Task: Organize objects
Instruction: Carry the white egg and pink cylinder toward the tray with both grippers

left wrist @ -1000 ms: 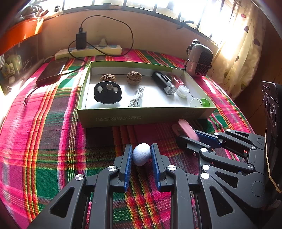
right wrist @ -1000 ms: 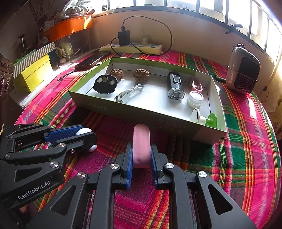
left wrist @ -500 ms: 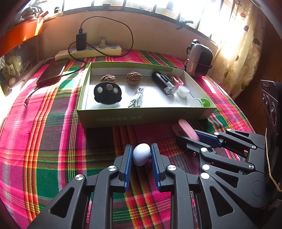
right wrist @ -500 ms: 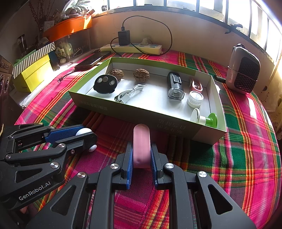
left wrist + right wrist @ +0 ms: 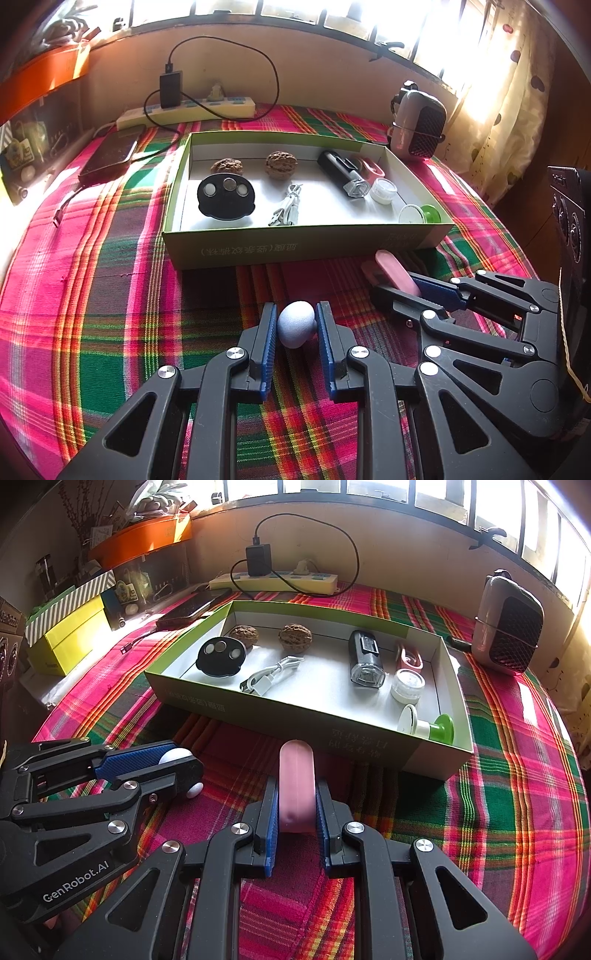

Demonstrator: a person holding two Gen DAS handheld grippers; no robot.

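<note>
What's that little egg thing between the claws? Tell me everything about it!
The egg is small, smooth and pale bluish-white, with a matte, faintly speckled skin; what it is made of cannot be told. It is whole and stands with its narrow end tipped up. The left gripper has its blue-padded jaws shut on its two sides, above the plaid cloth, in front of the green box. From the right wrist view only bits of white show past the jaws.

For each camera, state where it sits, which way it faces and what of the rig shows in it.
Left wrist: on the left gripper, facing the green box; its fingers hold a pale egg, with the right gripper at its right.
Right wrist: on the right gripper, facing the same box; it clamps a pink case, left gripper at left.
Shared: box, plaid cloth.
</note>
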